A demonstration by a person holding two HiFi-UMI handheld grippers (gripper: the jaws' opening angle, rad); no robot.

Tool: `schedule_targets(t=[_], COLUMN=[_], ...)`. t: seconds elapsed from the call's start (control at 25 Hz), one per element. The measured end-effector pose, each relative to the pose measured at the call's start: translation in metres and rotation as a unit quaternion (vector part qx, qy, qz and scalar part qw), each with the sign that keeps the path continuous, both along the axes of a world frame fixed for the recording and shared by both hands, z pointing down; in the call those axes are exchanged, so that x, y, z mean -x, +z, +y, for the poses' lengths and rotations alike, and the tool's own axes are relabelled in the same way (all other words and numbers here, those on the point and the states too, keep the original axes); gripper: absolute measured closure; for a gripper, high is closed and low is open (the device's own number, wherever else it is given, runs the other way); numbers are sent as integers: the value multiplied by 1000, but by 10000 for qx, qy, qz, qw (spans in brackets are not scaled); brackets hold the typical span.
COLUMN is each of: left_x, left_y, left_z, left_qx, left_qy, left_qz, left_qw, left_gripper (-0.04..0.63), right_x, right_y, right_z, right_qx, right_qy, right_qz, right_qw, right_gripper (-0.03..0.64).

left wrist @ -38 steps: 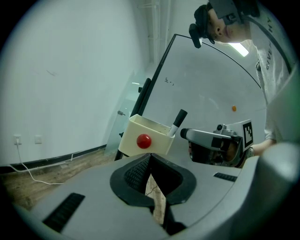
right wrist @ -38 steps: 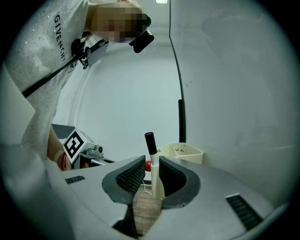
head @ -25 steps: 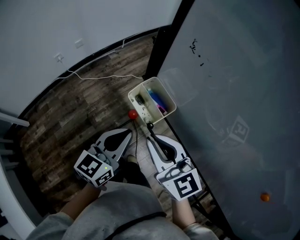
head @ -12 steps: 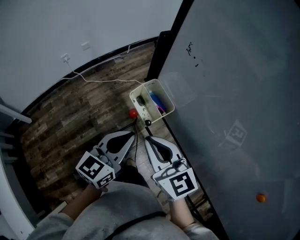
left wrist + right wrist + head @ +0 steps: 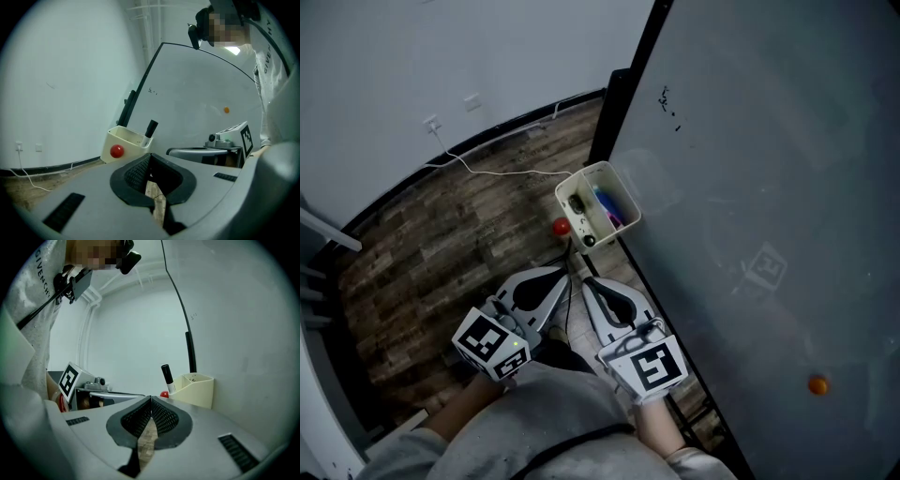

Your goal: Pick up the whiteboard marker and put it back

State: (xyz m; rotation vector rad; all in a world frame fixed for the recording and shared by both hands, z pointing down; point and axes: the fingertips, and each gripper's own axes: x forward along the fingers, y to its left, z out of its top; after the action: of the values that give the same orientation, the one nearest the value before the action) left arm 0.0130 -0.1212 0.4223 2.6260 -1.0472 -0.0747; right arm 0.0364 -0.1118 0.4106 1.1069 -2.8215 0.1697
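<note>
The floor (image 5: 441,234) is dark wood planking, bounded by a white wall (image 5: 441,56) from 9 to 12 o'clock in the head view. A white cable (image 5: 502,172) runs along the wall's foot. A whiteboard (image 5: 769,169) fills the side from 1 to 5 o'clock and carries one orange dot (image 5: 817,384).

A cream holder (image 5: 609,178) is fixed at the whiteboard's lower edge, just above centre frame. A red ball (image 5: 560,226) sits on its outer face at 7 o'clock. The whiteboard marker (image 5: 150,130) stands tilted in the holder, black cap uppermost, projecting over the rim. Blue and purple items lie inside beside it; they cannot be identified.

The left gripper (image 5: 566,271) and right gripper (image 5: 587,281) are side by side at 6 o'clock from the holder, both pointing toward it and clear of it. Each has its jaws pressed together at the tips with nothing between them.
</note>
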Motion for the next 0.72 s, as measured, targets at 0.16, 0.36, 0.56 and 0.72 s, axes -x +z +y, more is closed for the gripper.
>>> schedule_targets(t=[0.16, 0.36, 0.56, 0.72], left_x=[-3, -7, -2, 6], left_y=[-4, -15, -24, -25], left_z=[4, 5, 11, 23], left_qx=[-30, -134, -188, -182], left_qy=[77, 257, 379, 460], left_qz=[-11, 15, 44, 51], left_qw=[10000, 9996, 9991, 9988], left_gripper=[580, 580, 580, 580], right_x=[0, 1, 3, 7], right_y=[-2, -9, -15, -16], right_z=[5, 8, 13, 23], right_qx=[8, -14, 43, 158], right_qy=[7, 123, 349, 571], right_qz=[-28, -56, -88, -12], right_qw=[10000, 9999, 9993, 9982], right_gripper=[597, 597, 597, 597])
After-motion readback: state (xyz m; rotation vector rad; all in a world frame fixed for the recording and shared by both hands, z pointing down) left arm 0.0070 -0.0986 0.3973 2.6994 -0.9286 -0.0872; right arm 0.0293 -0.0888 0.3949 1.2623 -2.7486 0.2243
